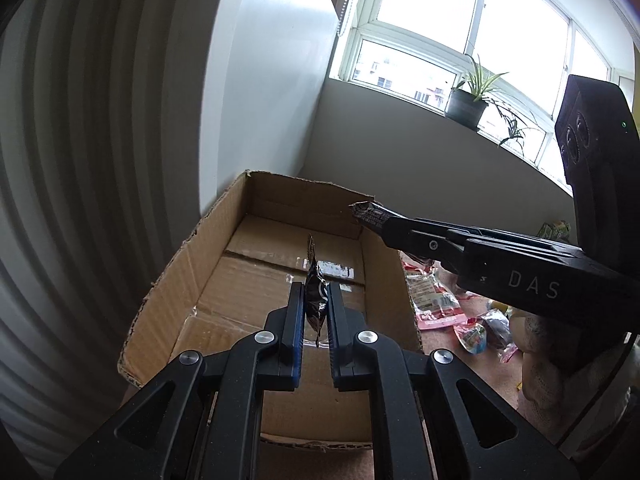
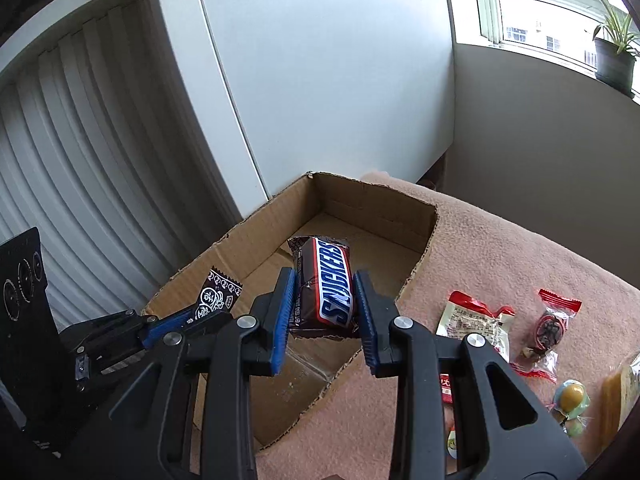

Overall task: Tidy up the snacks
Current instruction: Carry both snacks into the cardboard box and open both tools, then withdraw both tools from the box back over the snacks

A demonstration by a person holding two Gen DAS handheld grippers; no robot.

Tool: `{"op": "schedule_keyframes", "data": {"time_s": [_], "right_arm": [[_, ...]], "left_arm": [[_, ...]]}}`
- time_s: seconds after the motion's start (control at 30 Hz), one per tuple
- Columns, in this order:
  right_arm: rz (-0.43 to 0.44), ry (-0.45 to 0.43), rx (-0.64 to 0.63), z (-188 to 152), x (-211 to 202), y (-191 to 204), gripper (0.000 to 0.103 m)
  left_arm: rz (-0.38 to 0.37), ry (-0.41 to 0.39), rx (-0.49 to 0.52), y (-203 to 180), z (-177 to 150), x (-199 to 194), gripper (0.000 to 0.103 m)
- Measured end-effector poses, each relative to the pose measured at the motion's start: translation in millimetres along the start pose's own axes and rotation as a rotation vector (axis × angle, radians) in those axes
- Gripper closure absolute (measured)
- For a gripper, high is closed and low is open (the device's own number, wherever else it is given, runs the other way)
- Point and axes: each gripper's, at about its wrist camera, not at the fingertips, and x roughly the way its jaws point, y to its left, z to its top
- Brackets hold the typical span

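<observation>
Cardboard box (image 2: 372,216) open-topped, flaps torn ragged, bare inside; tall white cabinet panel (image 2: 320,80) just behind its far-left wall, ribbed white radiator (image 2: 80,160) further left of the box. Free air above the box, both tools hanging over it.

Over the box's left part: left gripper (image 1: 314,308), pressed together on one small black patterned sachet (image 2: 218,294), held edge-up above the box floor. Over the box's middle: right gripper (image 2: 325,300), pinching one Snickers bar (image 2: 326,282) across its width, blue pads (image 2: 285,320) against its sides.

Right of the box, on the pink blanket (image 2: 500,240): one white-and-red packet (image 2: 472,320), one red-ended clear sweet wrapper (image 2: 548,324), one round yellow-green candy (image 2: 570,398), one yellowish pack (image 2: 618,400) at the frame edge, partly cut off. Potted plant (image 2: 614,52) on the windowsill, well beyond the box's right side.
</observation>
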Motion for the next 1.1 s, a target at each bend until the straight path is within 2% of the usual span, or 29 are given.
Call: {"op": "schedule_keyframes", "data": {"time_s": [0.07,0.13,0.2,0.23,0.27,0.33,0.43,0.73,1.1], "right_arm": [[0.002,0.011,0.005,1,7,0,0.072],[0.008,0.013,0.024,2,9,-2,0.061],[0.011,-0.007,0.049,3,5,-6,0.029],[0.009,-0.024,0.057,4,1,-8,0.026],[0.005,-0.033,0.061,5,-3,-9,0.025],[-0.007,-0.039,0.064,6,-10,-13,0.024],[-0.029,-0.046,0.068,4,-21,-20,0.02],[-0.115,-0.041,0.054,-17,-70,-56,0.02],[-0.159,-0.024,0.209,-75,-132,-146,0.02]], "left_arm": [[0.008,0.0,-0.003,3,-2,0,0.094],[0.018,-0.003,-0.008,7,-3,-2,0.094],[0.017,-0.002,-0.012,8,-1,-3,0.093],[0.009,-0.003,-0.014,8,-1,-4,0.083],[0.01,-0.004,-0.014,7,-1,-4,0.063],[0.025,-0.027,-0.018,6,-2,-8,0.046],[0.022,-0.035,-0.013,2,0,-10,0.046],[-0.027,-0.036,0.001,-20,1,-14,0.046],[-0.11,0.0,0.062,-73,-1,-5,0.046]]}}
